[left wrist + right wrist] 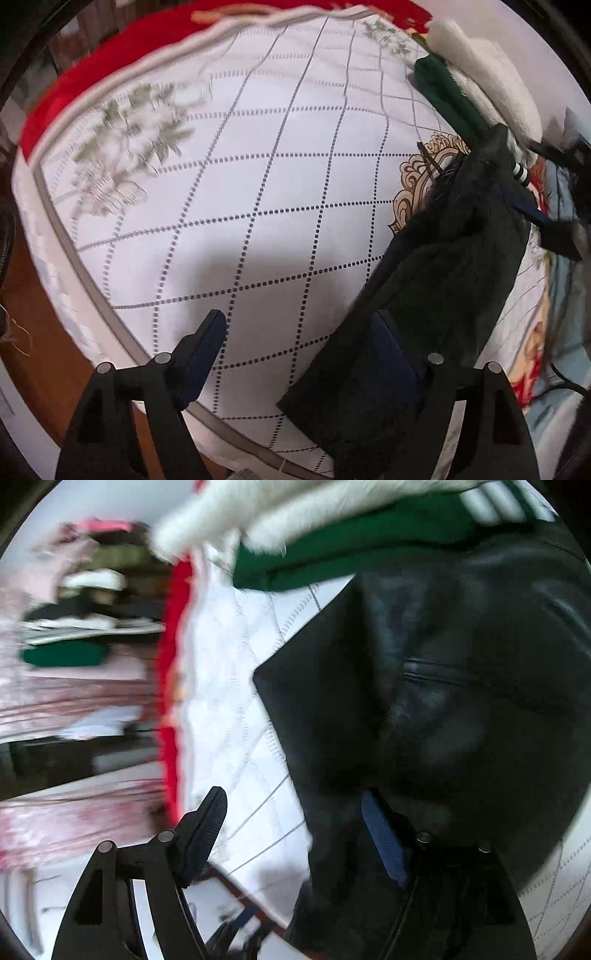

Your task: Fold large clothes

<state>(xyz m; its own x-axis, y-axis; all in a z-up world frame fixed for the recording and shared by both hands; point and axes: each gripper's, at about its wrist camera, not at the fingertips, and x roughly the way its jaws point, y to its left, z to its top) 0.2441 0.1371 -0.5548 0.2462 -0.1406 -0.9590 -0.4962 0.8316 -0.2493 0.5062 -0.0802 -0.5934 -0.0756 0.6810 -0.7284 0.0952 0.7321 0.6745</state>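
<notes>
A large black garment (443,266) lies stretched along the right side of a white quilted mattress (240,184). My left gripper (303,347) is open; its right finger (391,354) lies against the garment's near end, its left finger over bare mattress. In the right wrist view the same black garment (443,686) fills the right half. My right gripper (295,823) is open, with the cloth draped around its right finger (380,834). The other gripper (554,221) shows at the garment's far end. The right view is motion-blurred.
A green garment (443,92) and a white fluffy garment (491,74) lie at the mattress's far right, also in the right wrist view (332,554). A red blanket (92,85) edges the far side. Wooden floor (29,295) lies left of the mattress.
</notes>
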